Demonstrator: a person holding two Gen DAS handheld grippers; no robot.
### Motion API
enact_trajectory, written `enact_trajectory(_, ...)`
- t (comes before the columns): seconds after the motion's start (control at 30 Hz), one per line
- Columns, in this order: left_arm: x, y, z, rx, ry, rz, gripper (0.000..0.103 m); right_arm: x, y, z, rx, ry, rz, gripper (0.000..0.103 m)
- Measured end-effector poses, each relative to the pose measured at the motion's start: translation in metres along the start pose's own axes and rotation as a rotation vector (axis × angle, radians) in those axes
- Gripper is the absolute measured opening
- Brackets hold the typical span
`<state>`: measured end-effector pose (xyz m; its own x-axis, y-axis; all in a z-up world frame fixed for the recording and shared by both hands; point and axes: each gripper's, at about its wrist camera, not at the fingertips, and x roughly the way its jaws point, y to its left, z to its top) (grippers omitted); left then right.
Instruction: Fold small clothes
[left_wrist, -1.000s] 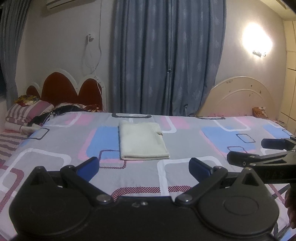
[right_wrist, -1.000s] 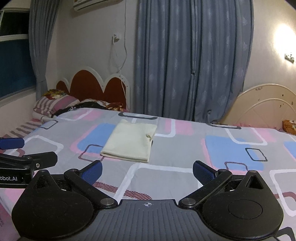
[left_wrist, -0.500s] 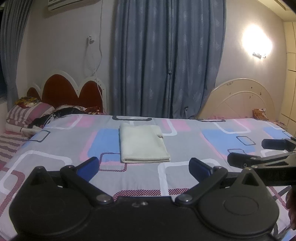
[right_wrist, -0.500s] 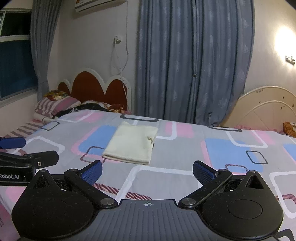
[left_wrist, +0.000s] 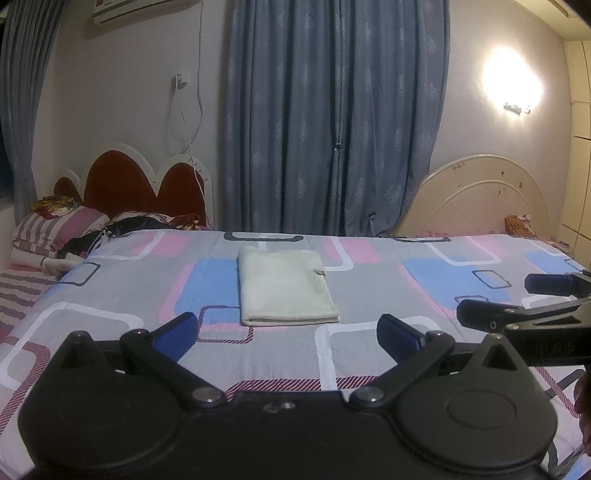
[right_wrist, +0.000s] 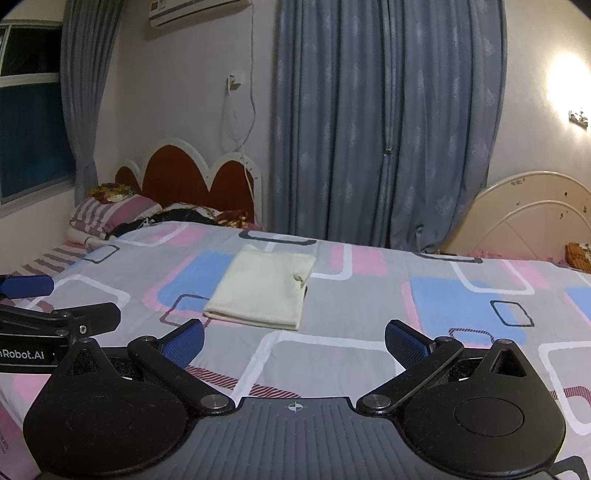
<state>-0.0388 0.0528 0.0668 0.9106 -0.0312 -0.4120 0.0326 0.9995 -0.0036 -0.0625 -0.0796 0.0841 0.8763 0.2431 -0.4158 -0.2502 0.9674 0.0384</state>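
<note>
The pale cream folded cloth (left_wrist: 284, 286) lies as a flat rectangle on the bed with the grey, pink and blue patterned sheet (left_wrist: 369, 288), at twelve o'clock from both grippers and well apart from them. The left gripper (left_wrist: 287, 330) and right gripper (right_wrist: 293, 339) hang wide and empty above the near edge. The fold looks finished; any final step calls for checking the loose tab at the cloth's three o'clock edge without dragging the layers. How many layers lie beneath is hidden, and a hand shows only as a sliver at the left view's edge.
</note>
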Motion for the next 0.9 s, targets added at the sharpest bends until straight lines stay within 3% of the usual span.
enact_trajectory(0.9,-0.0006,-0.001,0.004,0.011,-0.016,0.0,0.103,-0.0019,-0.0077,-0.0004,0.004,-0.011,-0.004,0.103)
